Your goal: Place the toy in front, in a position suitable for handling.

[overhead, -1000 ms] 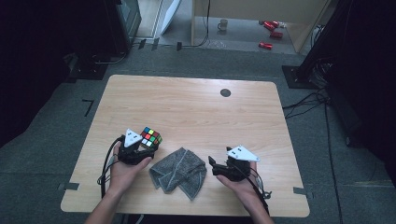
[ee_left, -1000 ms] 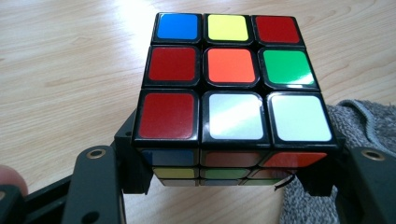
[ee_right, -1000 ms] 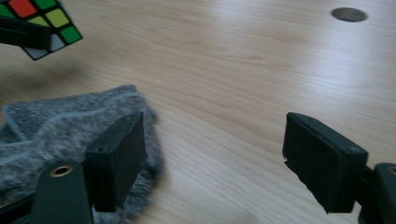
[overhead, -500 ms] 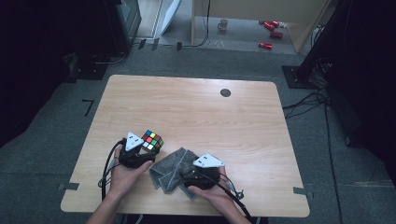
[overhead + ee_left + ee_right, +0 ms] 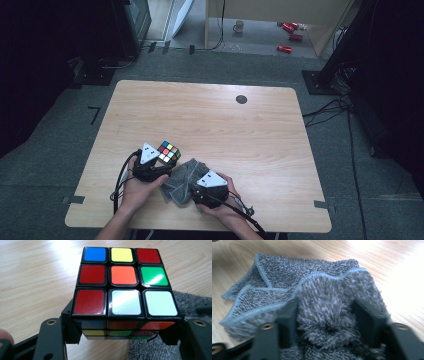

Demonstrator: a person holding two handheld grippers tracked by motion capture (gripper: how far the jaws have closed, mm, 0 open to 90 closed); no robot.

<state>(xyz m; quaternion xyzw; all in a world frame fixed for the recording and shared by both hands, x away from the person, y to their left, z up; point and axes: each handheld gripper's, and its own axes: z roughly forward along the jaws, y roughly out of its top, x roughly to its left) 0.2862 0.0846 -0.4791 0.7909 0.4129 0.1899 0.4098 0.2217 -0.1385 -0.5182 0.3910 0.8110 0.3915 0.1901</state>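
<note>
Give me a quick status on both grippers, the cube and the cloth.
Left gripper clamped on the puzzle cube. Right gripper just closing, grey cloth bunched between its jaws. Cube sits beside the cloth; nothing blocking.

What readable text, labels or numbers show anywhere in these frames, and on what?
None readable.
Puzzle cube: plain colour stickers, no logo or print.
Grey cloth: no tag or label showing.
Table: bare wood, one dark round spot, no writing.
Red cans on the floor: too small and blurred to read.
</note>
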